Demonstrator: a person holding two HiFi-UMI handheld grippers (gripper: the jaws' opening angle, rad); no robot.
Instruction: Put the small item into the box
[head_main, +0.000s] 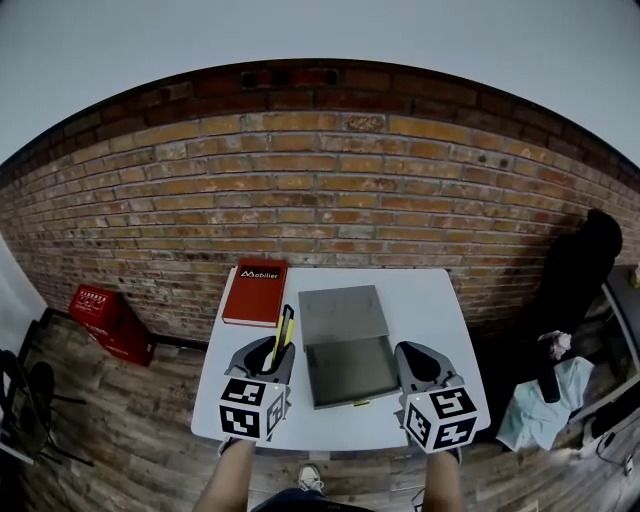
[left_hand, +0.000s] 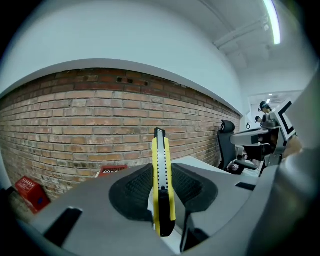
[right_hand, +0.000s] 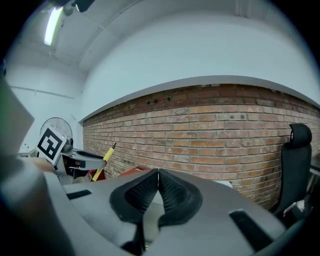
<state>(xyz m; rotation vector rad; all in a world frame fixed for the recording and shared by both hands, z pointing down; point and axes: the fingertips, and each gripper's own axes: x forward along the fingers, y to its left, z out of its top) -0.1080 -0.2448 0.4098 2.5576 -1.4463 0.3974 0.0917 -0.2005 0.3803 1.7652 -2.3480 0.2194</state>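
A yellow and black utility knife (left_hand: 162, 185) stands up between the jaws of my left gripper (left_hand: 163, 192), which is shut on it. In the head view the knife (head_main: 283, 335) pokes out of the left gripper (head_main: 268, 362) just left of the open grey box (head_main: 346, 370). The box's lid (head_main: 342, 312) lies flat behind it. To the right of the box, my right gripper (head_main: 418, 366) is shut with nothing in it; its pads (right_hand: 158, 192) meet. From the right gripper view the knife (right_hand: 104, 161) shows at far left.
A red book (head_main: 256, 291) lies at the back left of the white table (head_main: 440, 330). A brick wall stands behind. A red crate (head_main: 110, 320) sits on the wooden floor at left, a black chair (head_main: 580, 270) and clothes at right.
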